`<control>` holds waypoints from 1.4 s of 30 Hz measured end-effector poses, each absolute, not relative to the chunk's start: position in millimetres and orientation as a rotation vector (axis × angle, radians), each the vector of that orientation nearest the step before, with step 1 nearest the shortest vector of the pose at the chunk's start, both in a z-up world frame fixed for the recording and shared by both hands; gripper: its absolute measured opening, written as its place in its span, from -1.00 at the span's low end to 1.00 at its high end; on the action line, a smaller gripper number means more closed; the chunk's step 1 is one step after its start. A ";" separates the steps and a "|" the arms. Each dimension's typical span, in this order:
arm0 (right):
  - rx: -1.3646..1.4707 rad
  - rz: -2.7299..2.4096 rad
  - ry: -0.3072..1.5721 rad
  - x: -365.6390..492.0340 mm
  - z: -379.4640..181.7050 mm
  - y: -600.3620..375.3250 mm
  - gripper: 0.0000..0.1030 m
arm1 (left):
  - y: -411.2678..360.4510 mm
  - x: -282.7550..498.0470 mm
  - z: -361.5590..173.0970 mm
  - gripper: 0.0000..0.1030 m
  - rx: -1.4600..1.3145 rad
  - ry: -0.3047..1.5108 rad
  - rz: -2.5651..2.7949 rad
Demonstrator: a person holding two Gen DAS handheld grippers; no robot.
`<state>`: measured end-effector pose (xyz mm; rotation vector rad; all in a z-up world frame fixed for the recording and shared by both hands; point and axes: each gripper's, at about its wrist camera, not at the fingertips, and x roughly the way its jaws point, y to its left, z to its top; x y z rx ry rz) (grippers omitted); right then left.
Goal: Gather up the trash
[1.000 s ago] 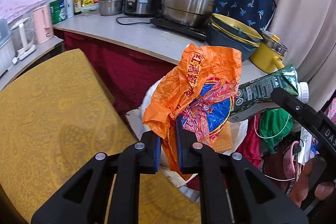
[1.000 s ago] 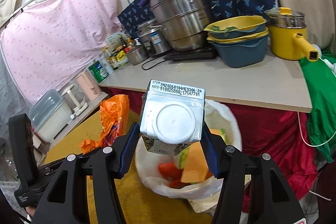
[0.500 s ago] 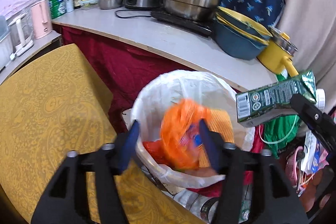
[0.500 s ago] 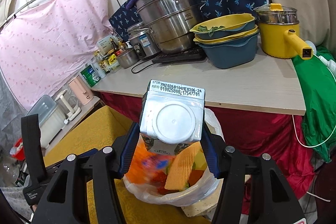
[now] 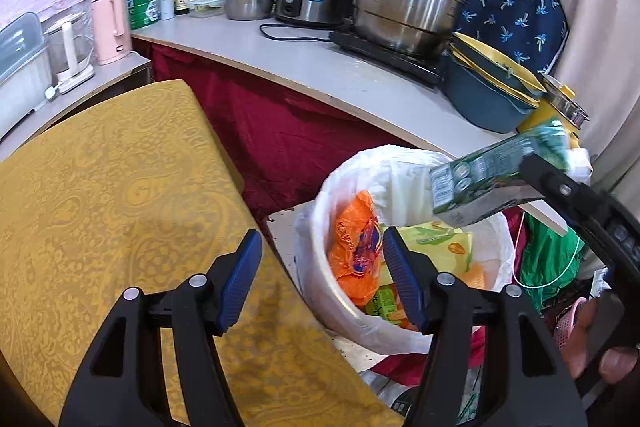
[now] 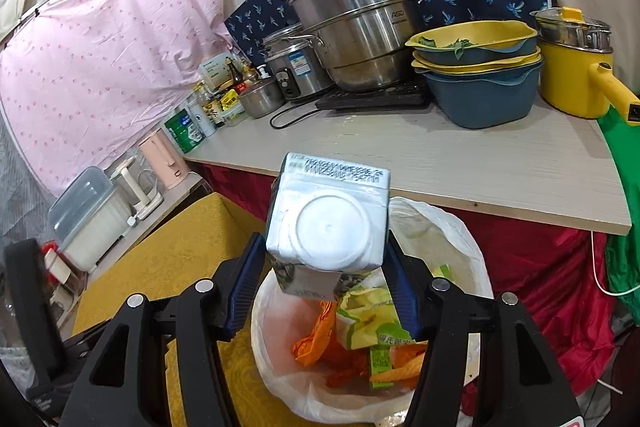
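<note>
We hold our left gripper with its blue pads spread wide and nothing between them; the jaws have just been opening. Below and a little to the right of it stands the trash bin, lined with a white plastic bag, just beside the right edge of the table with the yellow cloth. The orange wrapper lies inside the bin against its left wall, on top of green and yellow packets.

Our right gripper stands directly above the bin's mouth with the milk carton between its pads, white cap end facing the camera. The left pad looks slightly off the carton's side, and the jaws have just been opening a little, so we cannot tell whether the pads press on it. From the left wrist view the carton shows as a blurred green box tilted over the far right rim of the bin.

Beyond the bin, the grey counter carries a tall steel steamer pot, stacked blue and yellow bowls and a yellow pot at its right end.
</note>
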<state>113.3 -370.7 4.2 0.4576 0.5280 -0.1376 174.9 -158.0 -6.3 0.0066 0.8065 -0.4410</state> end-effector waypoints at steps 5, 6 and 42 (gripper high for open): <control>0.462 -0.136 0.529 115.3 2.5 -364.3 0.26 | -152.3 172.7 -4.4 0.32 0.024 0.788 -0.424; 0.462 -0.136 0.530 114.5 2.9 -364.2 0.26 | -151.1 171.7 -3.7 0.33 0.025 0.783 -0.423; 0.251 -0.213 0.649 36.9 14.0 -304.5 0.65 | -113.5 102.9 10.7 0.71 0.086 0.749 -0.343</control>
